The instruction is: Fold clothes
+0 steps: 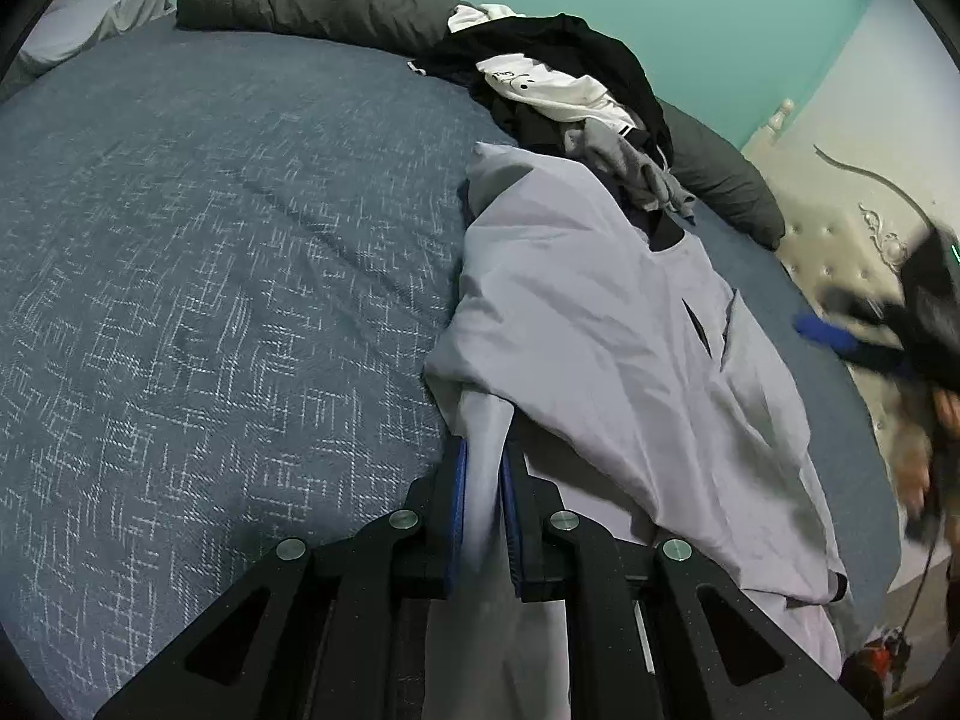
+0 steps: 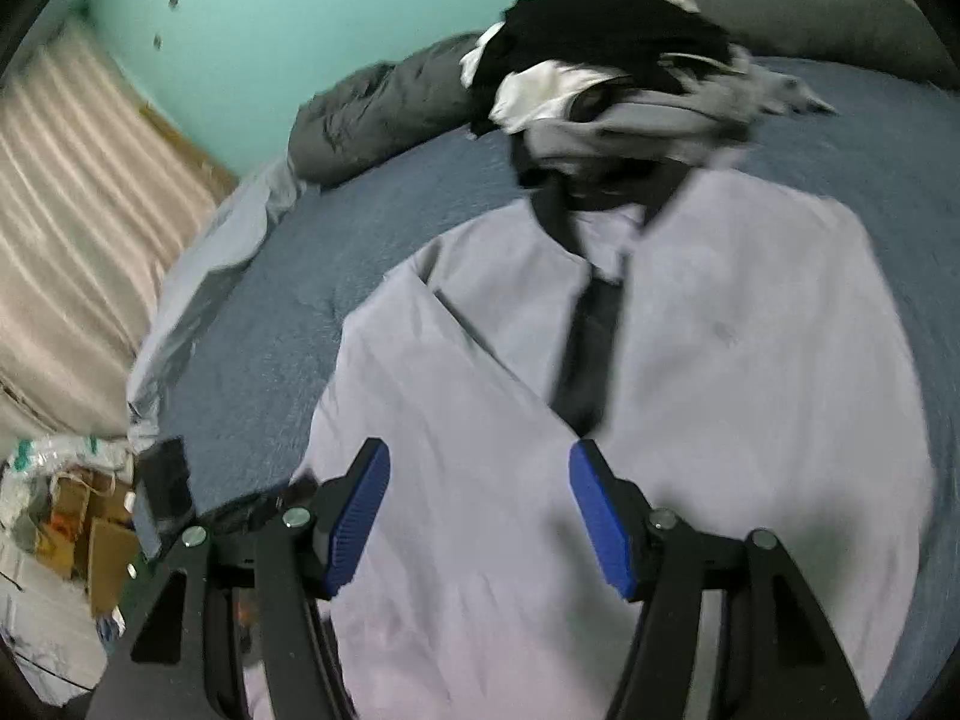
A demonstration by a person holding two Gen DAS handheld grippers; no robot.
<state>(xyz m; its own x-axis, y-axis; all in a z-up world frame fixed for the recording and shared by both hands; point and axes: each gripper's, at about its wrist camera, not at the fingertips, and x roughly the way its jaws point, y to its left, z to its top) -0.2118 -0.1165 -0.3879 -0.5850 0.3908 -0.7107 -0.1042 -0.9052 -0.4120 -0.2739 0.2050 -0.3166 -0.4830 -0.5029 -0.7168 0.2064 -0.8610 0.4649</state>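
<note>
Left gripper [image 1: 483, 468]: I see its blue-padded jaws clamped on a fold of the pale lavender cotton shirt [image 1: 606, 348], which runs from 6 o'clock towards 1 o'clock across the blue woven bedspread [image 1: 210, 252]. Right gripper [image 2: 480, 504]: its jaws stand apart, holding nothing, above the same shirt with the dark placket showing at 12 o'clock. A heap of black, white and grey unfolded clothes [image 1: 570, 84] lies just beyond the collar.
</note>
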